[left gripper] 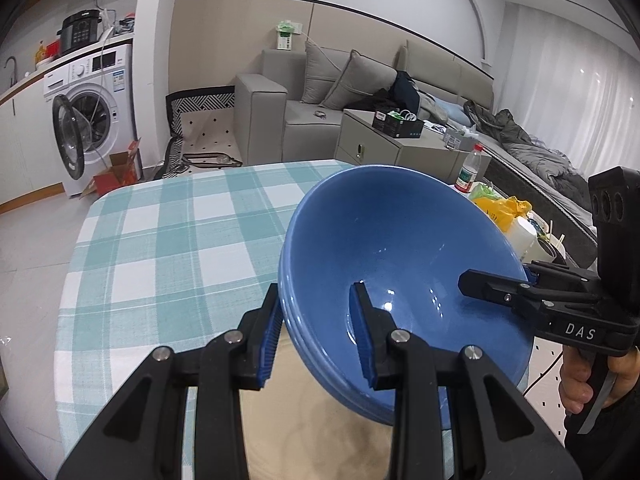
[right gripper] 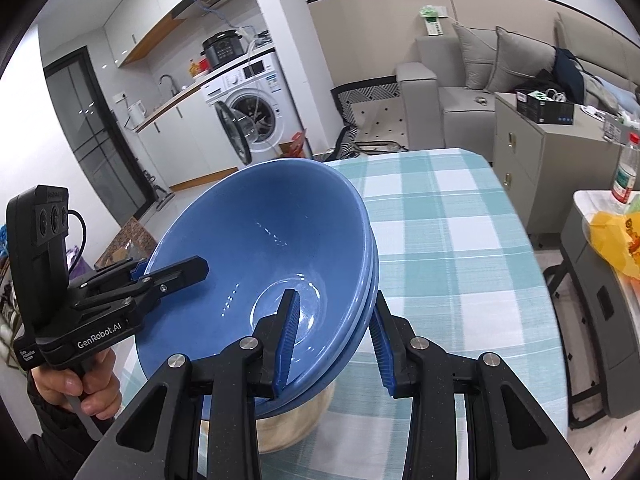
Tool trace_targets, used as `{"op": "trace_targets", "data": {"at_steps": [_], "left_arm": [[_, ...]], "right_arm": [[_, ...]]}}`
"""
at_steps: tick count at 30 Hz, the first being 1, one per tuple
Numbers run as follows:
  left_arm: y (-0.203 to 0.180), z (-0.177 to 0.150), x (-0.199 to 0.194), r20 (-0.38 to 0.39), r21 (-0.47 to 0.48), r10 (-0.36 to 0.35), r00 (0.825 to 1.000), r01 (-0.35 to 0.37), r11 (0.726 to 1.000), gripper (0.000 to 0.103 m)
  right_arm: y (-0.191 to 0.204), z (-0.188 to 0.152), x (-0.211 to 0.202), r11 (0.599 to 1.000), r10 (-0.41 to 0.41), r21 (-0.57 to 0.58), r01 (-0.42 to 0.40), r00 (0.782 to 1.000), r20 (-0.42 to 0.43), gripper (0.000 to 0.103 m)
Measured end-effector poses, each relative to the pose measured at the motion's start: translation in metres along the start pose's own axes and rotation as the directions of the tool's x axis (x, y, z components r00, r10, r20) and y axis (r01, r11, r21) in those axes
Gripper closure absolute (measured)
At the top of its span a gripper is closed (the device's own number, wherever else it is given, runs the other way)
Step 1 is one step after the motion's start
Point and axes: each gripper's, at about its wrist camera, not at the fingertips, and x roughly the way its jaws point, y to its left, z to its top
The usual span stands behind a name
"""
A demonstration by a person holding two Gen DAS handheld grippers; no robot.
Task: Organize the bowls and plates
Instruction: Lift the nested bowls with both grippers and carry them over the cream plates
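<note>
Bowls: stack of blue bowls [left gripper: 384,248], three nested rims visible on the side, tilted, mouth facing the cameras.
Under the stack: a tan rounded object [right gripper: 298,420]; whether the stack rests on it cannot be told.
Left hand-held gripper [left gripper: 318,334]: straddles the stack's rim, one blue pad [left gripper: 366,336] inside the top bowl, the other against the outer wall. Jaws part-closed around the stacked rims; in the right wrist view its inner finger lies over the bowl's inside wall.
Right hand-held gripper [right gripper: 334,344]: same straddle on the opposite rim, one pad [right gripper: 289,344] inside, one [right gripper: 382,354] outside. The outer pad stands just beside the wall; contact not clear. Firm grip cannot be told.
Hands: a hand [right gripper: 76,384] holds the left grip; another [left gripper: 580,376] holds the right.
Counter: checked teal-and-white cloth [left gripper: 168,240] covers the counter; the stack sits at its near side.
Edges: far counter edge rounded, floor past it. Cloth beyond the stack bare out to the far and left edges.
Right side: a side table [right gripper: 584,204] with a yellow bag [right gripper: 612,240] and a bottle [right gripper: 626,172] stands near the counter's right edge, gap between them.
Background: grey cabinet [left gripper: 400,144], sofa [left gripper: 320,92], washer [left gripper: 92,112] with door open, well apart from the counter.
</note>
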Motion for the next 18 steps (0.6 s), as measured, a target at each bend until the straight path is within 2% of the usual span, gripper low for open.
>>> {"op": "trace_targets", "data": {"at_steps": [18], "left_arm": [[0.041, -0.041, -0.002, -0.045, -0.073, 0.070, 0.997, -0.073, 0.995, 0.071]], "right_arm": [[0.040, -0.020, 0.046, 0.997, 0.055, -0.047, -0.059, 0.995, -0.086, 0.067]]}}
